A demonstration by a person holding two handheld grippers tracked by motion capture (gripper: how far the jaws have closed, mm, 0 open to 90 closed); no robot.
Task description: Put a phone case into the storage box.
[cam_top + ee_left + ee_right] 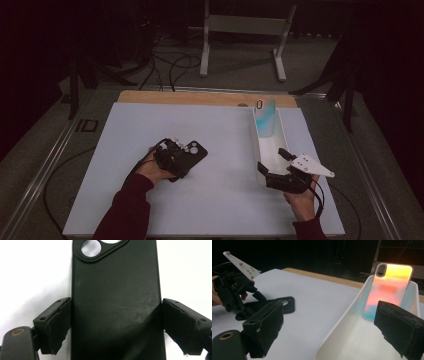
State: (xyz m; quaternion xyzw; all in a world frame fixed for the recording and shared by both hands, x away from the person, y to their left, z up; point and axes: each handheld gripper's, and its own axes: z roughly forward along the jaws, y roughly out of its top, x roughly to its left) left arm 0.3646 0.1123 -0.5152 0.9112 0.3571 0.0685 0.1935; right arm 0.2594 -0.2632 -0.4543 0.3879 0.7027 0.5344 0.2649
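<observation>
- Worktop [150, 200] first, in the high view: we see a white sheet over a wooden board, and our left gripper [176, 160] sits left of the frame's centre, on the black phone case [196, 153] that lies flat there with its camera cut-out pointing to the upper right.
- To the right of centre in that same view stands a long white tray [256, 145], running up and down the frame; a second phone case [264, 119] with a blue-green sheen leans upright in its far end.
- Our right gripper [274, 169] is at the tray's near end in the lower right, its jaws spread, one on each side of the near wall, holding nothing.
- In the left gripper view, we look straight down the black phone case [115, 305], which fills the middle of the frame from top to bottom, its lens opening at the top.
- Both pads of the left gripper [115, 325] meet the case's long edges, one from the left, one from the right, so it pinches the case across its width.
- In the right gripper view, the right gripper [329, 332] has its jaws wide apart at the bottom, straddling the white tray's [337, 332] wall.
- The iridescent case [389, 287] glows orange and pink at the upper right, leaning on the tray's far end.
- At the left of this frame, we see the left gripper [247, 310] on the black case [284, 306].
</observation>
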